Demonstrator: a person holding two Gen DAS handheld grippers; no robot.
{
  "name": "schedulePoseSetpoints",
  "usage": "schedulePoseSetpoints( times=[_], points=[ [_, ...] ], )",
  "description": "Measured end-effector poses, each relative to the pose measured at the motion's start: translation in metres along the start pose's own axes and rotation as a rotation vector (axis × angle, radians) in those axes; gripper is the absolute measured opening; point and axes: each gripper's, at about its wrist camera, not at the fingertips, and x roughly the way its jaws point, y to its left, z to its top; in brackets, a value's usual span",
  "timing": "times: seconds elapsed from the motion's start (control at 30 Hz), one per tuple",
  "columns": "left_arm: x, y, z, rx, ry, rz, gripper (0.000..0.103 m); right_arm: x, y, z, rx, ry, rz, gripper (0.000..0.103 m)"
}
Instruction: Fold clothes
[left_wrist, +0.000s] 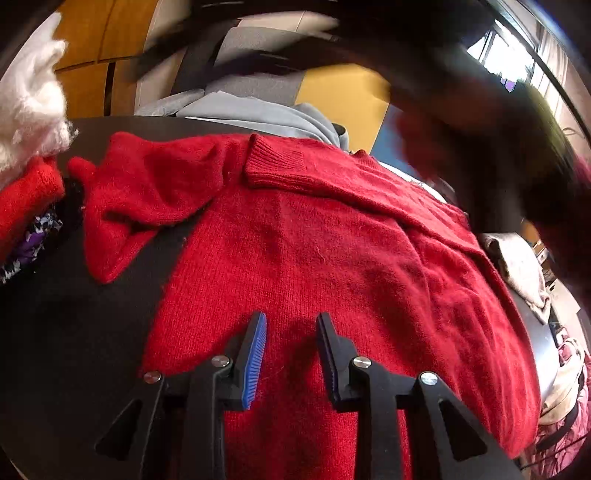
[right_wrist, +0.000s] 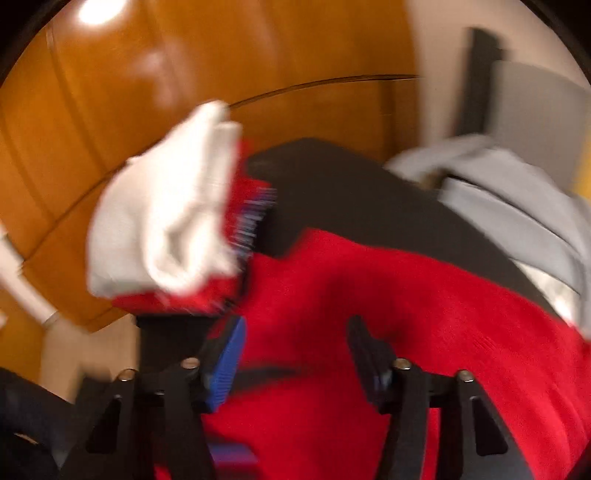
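Across the dark bench (left_wrist: 74, 325) our red sweater (left_wrist: 332, 258) lies spread, one sleeve folded in, left claw (left_wrist: 291, 328) and right claw (right_wrist: 295, 332) both parted and empty above it, so next we must pinch an edge.

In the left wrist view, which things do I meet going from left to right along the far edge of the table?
White fluffy garment → red sweater sleeve → grey garment → beige cloth.

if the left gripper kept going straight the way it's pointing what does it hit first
Most likely the red sweater spread on the black table: the left gripper points down at its body with open, empty jaws.
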Motion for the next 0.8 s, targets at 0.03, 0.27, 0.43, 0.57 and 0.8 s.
schedulePoseSetpoints(
  times=[0.03,0.27,0.43,0.57,0.8],
  points=[
    [0.000,0.001,0.000,-0.007,-0.002,-0.009,0.028,0.017,0.009,0.012,-0.030,0.022,0.012,0.043],
    [-0.002,0.010,-0.003,-0.043,-0.016,-0.057,0.028,0.108,0.039,0.042,-0.203,0.237,-0.038,0.042],
    [-0.002,0.012,-0.004,-0.057,-0.014,-0.065,0.028,0.142,0.037,0.023,-0.263,0.382,-0.113,0.033],
    [-0.008,0.015,-0.001,-0.098,-0.005,-0.078,0.029,0.111,0.033,0.032,-0.131,0.227,-0.072,0.010],
    [-0.021,0.044,0.030,-0.195,-0.046,-0.083,0.035,-0.018,-0.052,-0.002,0.291,-0.139,-0.076,0.010]
  ],
)
